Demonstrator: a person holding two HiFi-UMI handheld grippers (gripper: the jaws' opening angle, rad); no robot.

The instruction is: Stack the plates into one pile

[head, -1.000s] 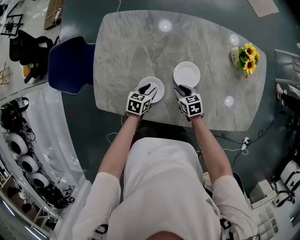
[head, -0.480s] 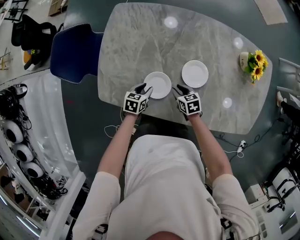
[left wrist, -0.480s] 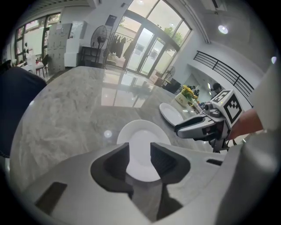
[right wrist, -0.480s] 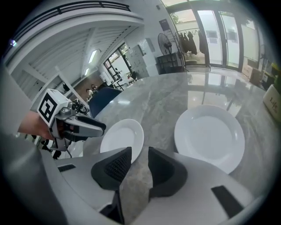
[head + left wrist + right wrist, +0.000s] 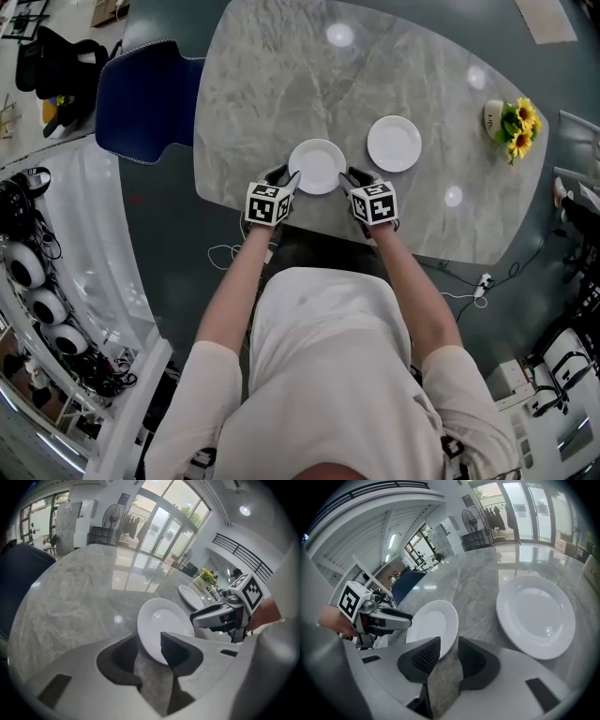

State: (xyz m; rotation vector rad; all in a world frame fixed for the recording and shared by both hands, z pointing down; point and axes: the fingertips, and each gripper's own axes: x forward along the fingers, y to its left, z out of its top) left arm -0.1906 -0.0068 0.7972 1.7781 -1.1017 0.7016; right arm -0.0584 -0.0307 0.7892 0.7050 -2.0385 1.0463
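Marble table, blue chair, perhaps glass doors

My right gripper: jaws apart, rim of the near plate in the gap's mouth, no clamp visible. Left gripper at that plate's opposite edge. 2nd plate to the right, separate, flat on the marble table.

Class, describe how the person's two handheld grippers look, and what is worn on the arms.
The left gripper and right gripper match: pale grey bodies, dark wedge-shaped pads, one ribbed, and a cube with black-and-white square markers. No cables show on them. The white shirt has short sleeves.
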